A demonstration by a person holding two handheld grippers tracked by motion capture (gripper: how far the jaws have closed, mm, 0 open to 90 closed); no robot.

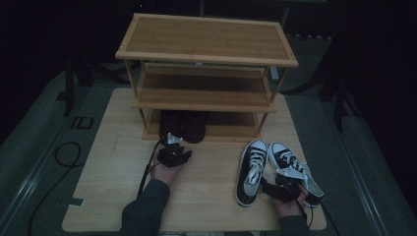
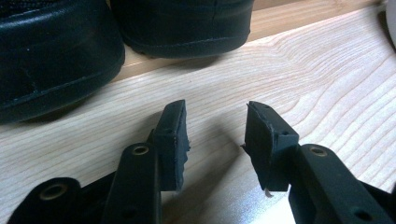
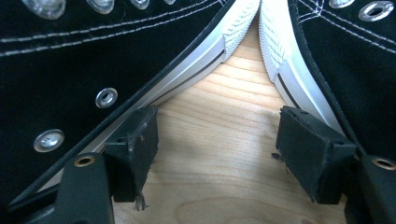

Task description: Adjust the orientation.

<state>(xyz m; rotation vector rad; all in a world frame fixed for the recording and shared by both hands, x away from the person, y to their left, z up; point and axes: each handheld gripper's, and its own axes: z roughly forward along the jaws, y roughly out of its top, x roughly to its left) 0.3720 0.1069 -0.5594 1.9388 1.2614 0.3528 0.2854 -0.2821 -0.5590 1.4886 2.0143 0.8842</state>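
Note:
A pair of black leather shoes (image 1: 184, 125) stands on the bottom shelf of a wooden shoe rack (image 1: 206, 39). My left gripper (image 1: 173, 142) sits on the table just in front of them, open, with only bare wood between its jaws (image 2: 215, 116); the two shoe heels (image 2: 51, 60) (image 2: 187, 23) lie just ahead. At the right lie two black-and-white canvas sneakers (image 1: 251, 169) (image 1: 282, 155). My right gripper (image 1: 279, 181) is open in the gap between them (image 3: 217, 119). Each pad sits close to a white sole edge (image 3: 196, 60) (image 3: 299, 88); I cannot tell if they touch.
The three-tier rack stands at the back of the light wooden table (image 1: 118, 162), its top and middle shelves bare. A black cable (image 1: 64, 152) loops on the grey floor at the left. Dark stands rise at both sides of the room.

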